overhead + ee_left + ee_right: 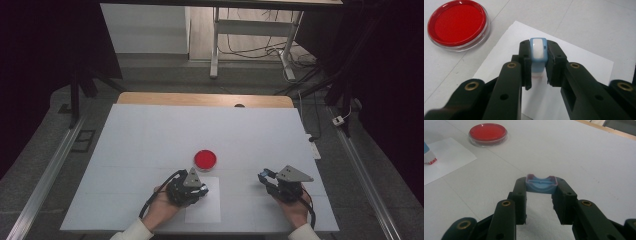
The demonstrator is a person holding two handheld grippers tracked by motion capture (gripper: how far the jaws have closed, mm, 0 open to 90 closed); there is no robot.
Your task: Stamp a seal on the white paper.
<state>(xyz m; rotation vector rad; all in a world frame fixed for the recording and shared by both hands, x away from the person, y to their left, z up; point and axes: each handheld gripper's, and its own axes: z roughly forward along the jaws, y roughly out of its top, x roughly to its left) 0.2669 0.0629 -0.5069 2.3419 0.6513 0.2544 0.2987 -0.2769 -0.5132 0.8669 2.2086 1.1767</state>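
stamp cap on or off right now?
Off. The left gripper holds the blue stamp upright on the paper; the right gripper holds the separate blue cap, hollow side showing.

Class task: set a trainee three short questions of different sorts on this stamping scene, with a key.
1. True or false: the left gripper holds the blue stamp over the sheet of white paper.
2. What does the right gripper grip between its fingers?
3. Multiple choice: the red ink pad lies A) on the paper, B) on the table beyond the paper, C) in the right gripper.

Key: 1 true; 2 the blue stamp cap; 3 B.
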